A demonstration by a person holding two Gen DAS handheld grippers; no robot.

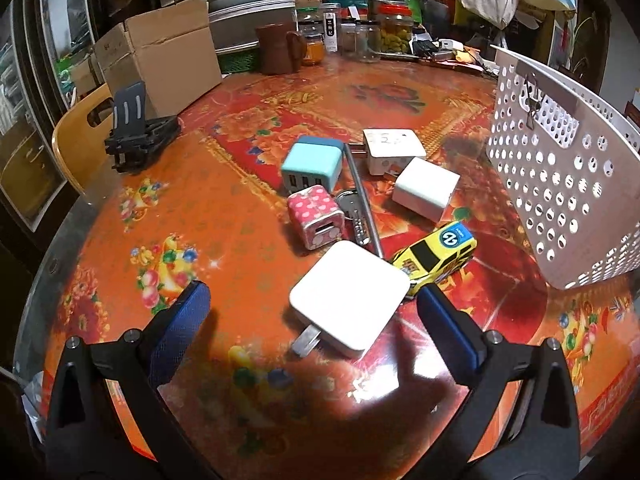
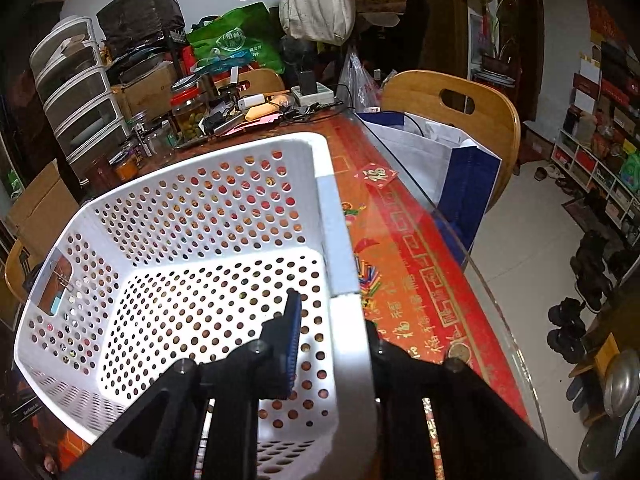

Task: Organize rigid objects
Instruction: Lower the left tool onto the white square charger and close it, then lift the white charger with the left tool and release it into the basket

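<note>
In the left wrist view my left gripper (image 1: pixel 312 312) is open, its blue pads on either side of a flat white charger (image 1: pixel 349 298) lying on the red table. Beyond it lie a pink dotted charger (image 1: pixel 316 216), a teal charger (image 1: pixel 313 163), two more white chargers (image 1: pixel 426 189) (image 1: pixel 392 151), a key (image 1: pixel 354 212), a metal rod (image 1: pixel 364 200) and a yellow toy car (image 1: pixel 436 256). A white perforated basket (image 1: pixel 560 184) stands at the right. In the right wrist view my right gripper (image 2: pixel 332 336) is shut on the basket's near rim (image 2: pixel 344 320); the basket (image 2: pixel 180 240) holds nothing.
A black phone stand (image 1: pixel 136 136), a cardboard box (image 1: pixel 160 60), a brown mug (image 1: pixel 278 48) and glass jars (image 1: pixel 394 24) sit toward the table's far side. In the right wrist view the glass table edge (image 2: pixel 460 248) runs past a wooden chair (image 2: pixel 452 112) with a bag.
</note>
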